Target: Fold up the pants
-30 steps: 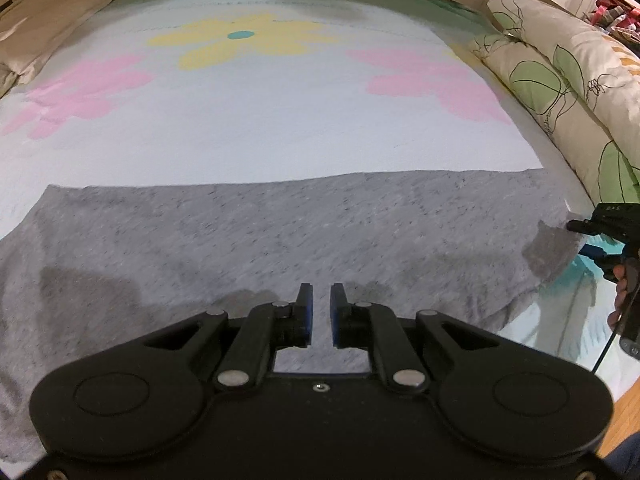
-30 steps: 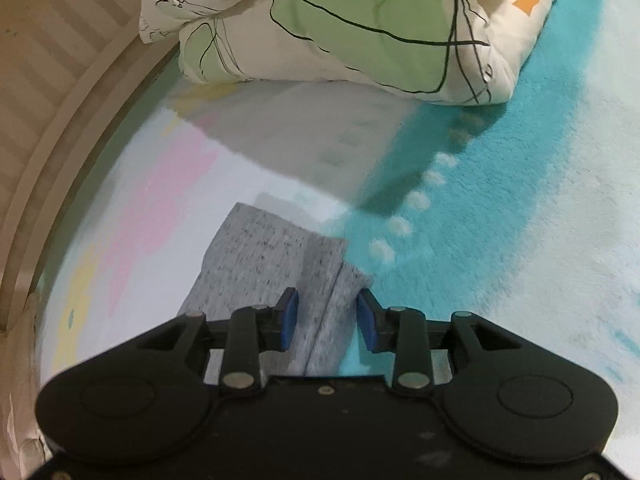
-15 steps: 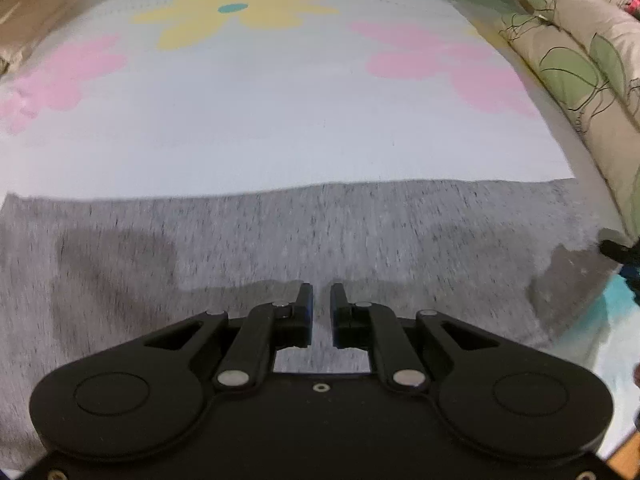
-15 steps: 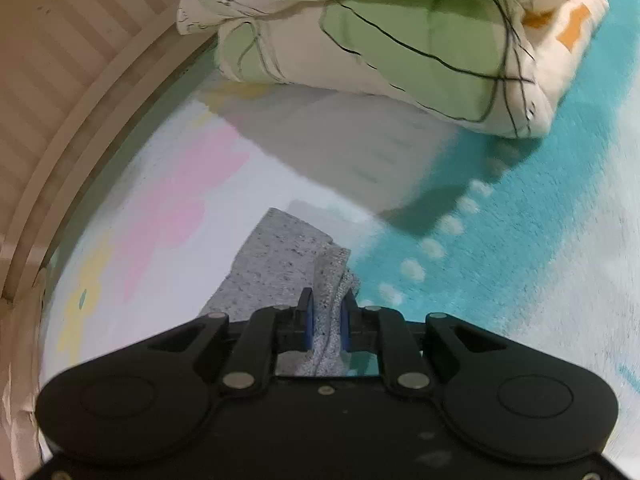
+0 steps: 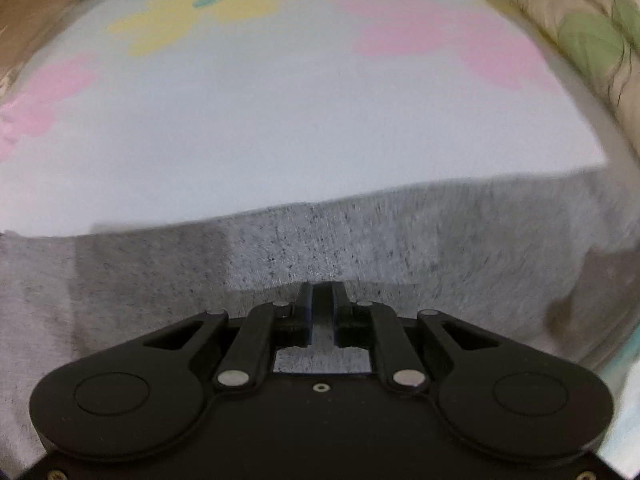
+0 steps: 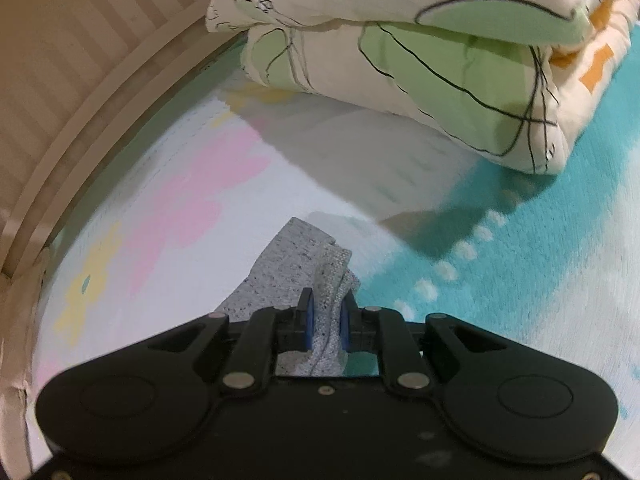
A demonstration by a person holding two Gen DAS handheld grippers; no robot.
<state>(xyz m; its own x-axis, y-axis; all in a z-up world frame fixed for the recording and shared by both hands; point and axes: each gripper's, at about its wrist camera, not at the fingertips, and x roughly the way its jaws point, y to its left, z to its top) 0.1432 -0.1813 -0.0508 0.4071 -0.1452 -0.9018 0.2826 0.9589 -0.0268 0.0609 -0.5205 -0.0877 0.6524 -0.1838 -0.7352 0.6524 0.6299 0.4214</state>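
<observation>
So the grey pants (image 5: 360,248) are spread flat across the lower half of the left wrist view on a flowery bedsheet (image 5: 280,120), and the left gripper (image 5: 321,304) sits low over them at 6 o'clock with its fingers nearly together, a thin gap showing, can't tell if any cloth is caught. The right gripper (image 6: 325,314) is clamped on a bunched corner of the pants (image 6: 288,256), with a folded duvet (image 6: 440,60) up at 1 o'clock.

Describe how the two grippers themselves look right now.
Both are matte black: a wide body with two round raised discs, angled link arms with silver pivot pins, and short fingers. The right gripper has blue pads; the left gripper looks alike, pads darker. No cables or sleeves show.
</observation>
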